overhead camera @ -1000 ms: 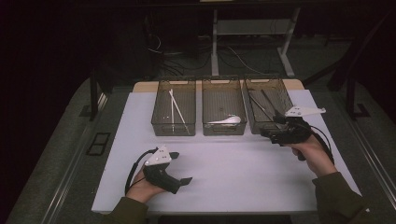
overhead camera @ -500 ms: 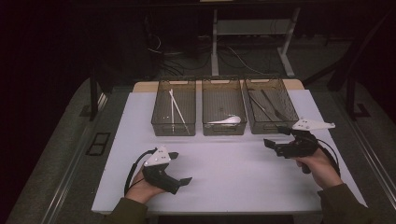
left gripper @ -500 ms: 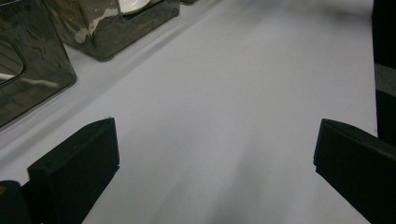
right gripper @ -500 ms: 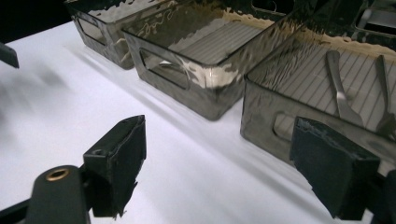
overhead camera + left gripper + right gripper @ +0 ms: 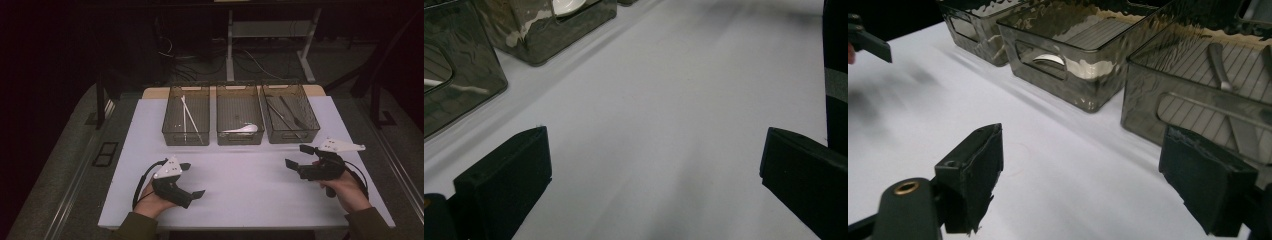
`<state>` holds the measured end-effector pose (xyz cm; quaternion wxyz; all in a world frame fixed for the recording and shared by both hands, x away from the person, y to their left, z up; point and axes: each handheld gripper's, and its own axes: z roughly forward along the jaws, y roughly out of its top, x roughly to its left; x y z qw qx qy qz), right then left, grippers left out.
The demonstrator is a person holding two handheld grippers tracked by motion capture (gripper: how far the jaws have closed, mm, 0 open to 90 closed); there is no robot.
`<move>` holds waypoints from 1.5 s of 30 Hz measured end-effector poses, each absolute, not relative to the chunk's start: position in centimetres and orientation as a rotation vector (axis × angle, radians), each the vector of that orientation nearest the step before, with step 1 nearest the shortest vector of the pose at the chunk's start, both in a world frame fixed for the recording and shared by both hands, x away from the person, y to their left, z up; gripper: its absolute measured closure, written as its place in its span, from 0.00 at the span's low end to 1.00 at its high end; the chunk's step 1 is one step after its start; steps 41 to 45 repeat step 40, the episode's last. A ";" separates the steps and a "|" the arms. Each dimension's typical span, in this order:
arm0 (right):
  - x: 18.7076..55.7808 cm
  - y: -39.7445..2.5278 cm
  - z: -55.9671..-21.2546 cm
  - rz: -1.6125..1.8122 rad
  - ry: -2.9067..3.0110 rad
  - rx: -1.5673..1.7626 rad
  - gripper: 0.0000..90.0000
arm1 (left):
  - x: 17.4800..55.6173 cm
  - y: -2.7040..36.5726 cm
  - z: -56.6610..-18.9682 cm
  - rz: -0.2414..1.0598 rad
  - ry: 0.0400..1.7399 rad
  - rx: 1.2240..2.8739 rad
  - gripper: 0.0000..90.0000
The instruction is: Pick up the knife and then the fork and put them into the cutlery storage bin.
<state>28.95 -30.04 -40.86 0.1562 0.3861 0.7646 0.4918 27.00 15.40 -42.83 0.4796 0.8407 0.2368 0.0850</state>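
Three smoky clear bins stand in a row at the back of the white table [image 5: 250, 175]. The left bin [image 5: 186, 121] holds white chopsticks [image 5: 189, 119]. A white spoon [image 5: 242, 129] lies in the middle bin [image 5: 239, 120]. Dark metal cutlery [image 5: 285, 114] lies in the right bin [image 5: 290, 119]. My left gripper [image 5: 192, 180] rests near the front left of the table, open and empty. My right gripper [image 5: 299, 156] hovers at the right, in front of the right bin [image 5: 1198, 100], open with nothing between its jaws. In the right gripper view the spoon [image 5: 1050, 59] shows through the middle bin's handle slot.
The table's front edge runs just behind both hands. Dark floor, cables and a white desk frame [image 5: 270, 45] lie beyond the bins. A black post [image 5: 101, 100] stands at the table's left side. Bare white tabletop [image 5: 664, 125] stretches between the two grippers.
My right gripper has drawn back from the right bin toward the front right of the table and is empty. The left gripper has stayed put.
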 end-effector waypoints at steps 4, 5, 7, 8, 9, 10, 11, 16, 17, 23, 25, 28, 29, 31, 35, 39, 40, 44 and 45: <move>28.4 -30.0 -41.3 1.421 2.200 1.105 0.20 | 27.0 15.4 -42.8 0.206 0.576 2.053 0.00; 28.3 -30.0 -41.4 1.427 2.203 1.100 0.20 | 27.0 15.4 -42.8 0.206 0.576 2.054 0.00; 28.0 -29.9 -41.6 1.427 2.212 1.095 0.20 | 27.0 15.4 -42.8 0.207 0.574 2.057 0.00; 27.9 -29.8 -41.7 1.426 2.215 1.092 0.20 | 27.0 15.4 -42.8 0.206 0.575 2.055 0.00; 27.8 -29.8 -41.7 1.427 2.218 1.091 0.19 | 27.0 15.4 -42.8 0.206 0.573 2.057 0.00; 27.7 -29.8 -41.8 1.430 2.221 1.090 0.15 | 27.0 15.4 -42.8 0.206 0.574 2.057 0.00; 27.7 -29.8 -41.9 1.434 2.229 1.084 0.15 | 27.0 15.4 -42.8 0.206 0.575 2.057 0.00; 27.0 -29.9 -42.3 1.425 2.237 1.086 0.15 | 27.0 15.5 -42.8 0.205 0.575 2.056 0.00; 26.9 -29.9 -42.4 1.422 2.238 1.084 0.15 | 27.0 15.4 -42.8 0.205 0.577 2.054 0.00; 26.1 -30.0 -43.1 1.418 2.251 1.068 0.15 | 27.0 15.5 -42.8 0.206 0.575 2.056 0.00; 25.9 -30.1 -43.2 1.403 2.258 1.054 0.15 | 27.0 15.4 -42.9 0.205 0.576 2.054 0.00; 25.8 -30.2 -43.4 1.398 2.258 1.055 0.15 | 27.0 15.4 -42.9 0.204 0.577 2.057 0.00; 25.8 -30.3 -43.5 1.390 2.258 1.052 0.15 | 27.0 15.4 -42.9 0.204 0.577 2.055 0.00; 25.7 -30.3 -43.6 1.386 2.265 1.054 0.15 | 27.0 15.4 -42.9 0.203 0.576 2.054 0.00; 25.7 -30.5 -43.6 1.385 2.263 1.060 0.15 | 27.0 15.5 -42.9 0.203 0.577 2.054 0.00; 25.7 -30.5 -43.6 1.387 2.262 1.059 0.15 | 27.0 15.5 -42.9 0.204 0.578 2.057 0.00; 25.7 -30.5 -43.6 1.387 2.265 1.058 0.15 | 27.0 15.5 -42.9 0.203 0.578 2.058 0.00; 25.7 -30.5 -43.6 1.387 2.265 1.058 0.15 | 27.0 15.5 -42.9 0.203 0.578 2.058 0.00; 25.7 -30.5 -43.6 1.387 2.265 1.058 0.15 | 27.0 15.5 -42.9 0.203 0.578 2.058 0.00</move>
